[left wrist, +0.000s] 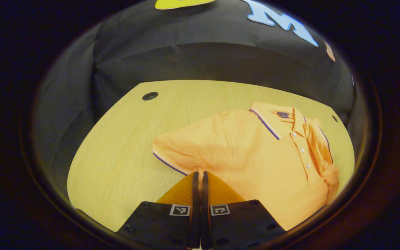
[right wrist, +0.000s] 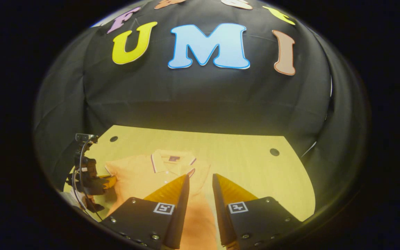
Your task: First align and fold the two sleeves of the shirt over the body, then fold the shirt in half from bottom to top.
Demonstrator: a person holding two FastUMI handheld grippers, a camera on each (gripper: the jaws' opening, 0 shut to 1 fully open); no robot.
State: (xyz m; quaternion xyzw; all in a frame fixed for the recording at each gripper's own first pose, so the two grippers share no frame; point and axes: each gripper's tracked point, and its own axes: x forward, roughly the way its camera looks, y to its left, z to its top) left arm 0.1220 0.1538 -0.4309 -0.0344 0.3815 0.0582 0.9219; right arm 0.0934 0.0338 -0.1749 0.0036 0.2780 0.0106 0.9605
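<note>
Both grippers are over the orange polo shirt [left wrist: 255,163], which lies face up on the wooden table [left wrist: 116,139], collar toward the far wall and hem toward the near edge. Seen in the left gripper view, the left gripper [left wrist: 200,173] has its fingers drawn together at the lower edge of the shirt's left sleeve [left wrist: 182,146], just where the striped cuff meets the body; they look pinched on the cloth there, though the tips partly hide the contact, so I judge rather than see the grasp. That sleeve is spread out to the side, not yet laid over the body. On the far right of this view the other sleeve [left wrist: 319,146] looks already turned in along the placket. In the right gripper view, the right gripper [right wrist: 200,182] hangs above the shirt's right side with its fingers apart and nothing between them, while the left gripper shows at the left edge, low and nearly level with the table, pointed in at the sleeve. So the step in hand seems to be the second sleeve fold. Next calls for lifting the pinched sleeve and carrying it rightward across the chest, keeping its edge straight, then letting go before the bottom-to-top fold.
</note>
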